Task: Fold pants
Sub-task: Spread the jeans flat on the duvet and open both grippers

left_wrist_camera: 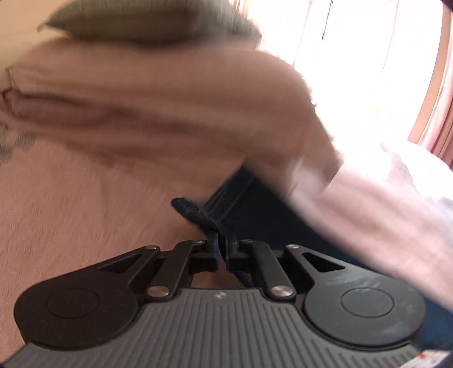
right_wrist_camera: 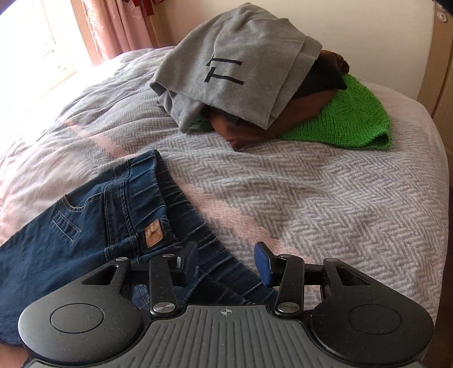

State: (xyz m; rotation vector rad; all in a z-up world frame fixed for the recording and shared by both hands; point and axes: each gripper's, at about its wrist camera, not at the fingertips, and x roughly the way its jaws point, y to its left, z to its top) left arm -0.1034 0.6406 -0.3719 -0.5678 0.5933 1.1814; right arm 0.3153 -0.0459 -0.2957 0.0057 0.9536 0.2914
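Denim was the whole job: dark blue jeans (right_wrist_camera: 93,226) lay on the bed's grey-and-pink herringbone blanket (right_wrist_camera: 297,198), waistband and tan leather patch facing my right wrist camera. My right gripper (right_wrist_camera: 226,261) hovered just over the waistband with its 2 blue-padded fingers (right_wrist_camera: 263,264) spread wide and nothing between them. My left gripper (left_wrist_camera: 222,249) had its jaws pinched together on a dark blue edge of the jeans (left_wrist_camera: 198,215), probably a hem or leg end, though that view was badly blurred and I could not tell which part it was. A pale pink sleeve or forearm (left_wrist_camera: 368,203) crossed the left view above the denim, and a folded pink blanket (left_wrist_camera: 141,99) lay beyond with an olive pillow (left_wrist_camera: 141,19) on it.

I judged the fold to be underway and not finished: 1 end was held, but the waist still lay open and flat, with no tidy stacked shape visible. What remained, as I read it, was bringing the held end over to the waistband, squaring it and perhaps folding again. A heap of other clothes, a grey printed garment (right_wrist_camera: 240,70) over brown fabric (right_wrist_camera: 249,133) and a green knitted piece (right_wrist_camera: 345,119), sat well apart at the far side.
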